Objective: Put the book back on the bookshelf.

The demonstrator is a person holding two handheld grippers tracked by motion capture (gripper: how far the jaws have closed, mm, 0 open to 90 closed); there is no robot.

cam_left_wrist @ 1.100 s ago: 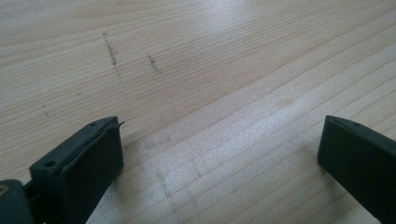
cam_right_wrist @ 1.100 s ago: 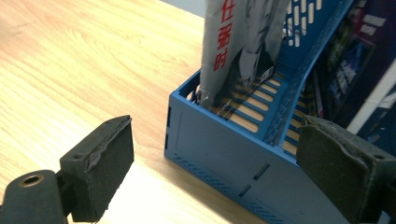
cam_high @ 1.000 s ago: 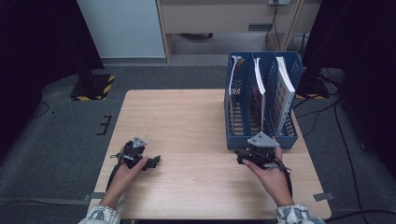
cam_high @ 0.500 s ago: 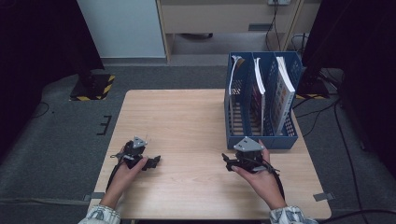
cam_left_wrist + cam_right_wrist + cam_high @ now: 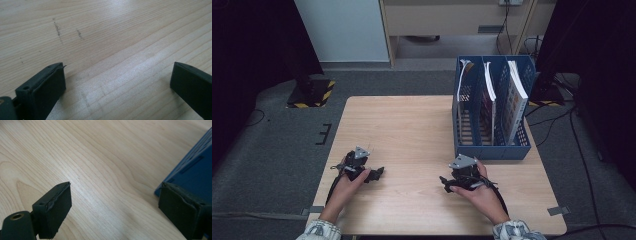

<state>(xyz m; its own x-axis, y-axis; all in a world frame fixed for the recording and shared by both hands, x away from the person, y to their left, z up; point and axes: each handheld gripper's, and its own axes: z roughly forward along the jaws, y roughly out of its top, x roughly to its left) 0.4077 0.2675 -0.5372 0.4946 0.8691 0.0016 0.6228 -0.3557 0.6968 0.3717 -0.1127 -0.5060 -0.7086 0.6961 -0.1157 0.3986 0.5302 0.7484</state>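
Blue file rack stood at table's far right, long axis running away from the person, open top up, books upright | right gripper just near it, jaws wide, empty | left gripper near-left, jaws wide, empty

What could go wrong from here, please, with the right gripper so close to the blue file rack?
The right gripper is open and holds nothing, close to the blue file rack; its jaw could clip the rack's corner and push it. The books lean inside the rack, so a knock might tip them. The left gripper rests open near the table edge, where its cable could snag.
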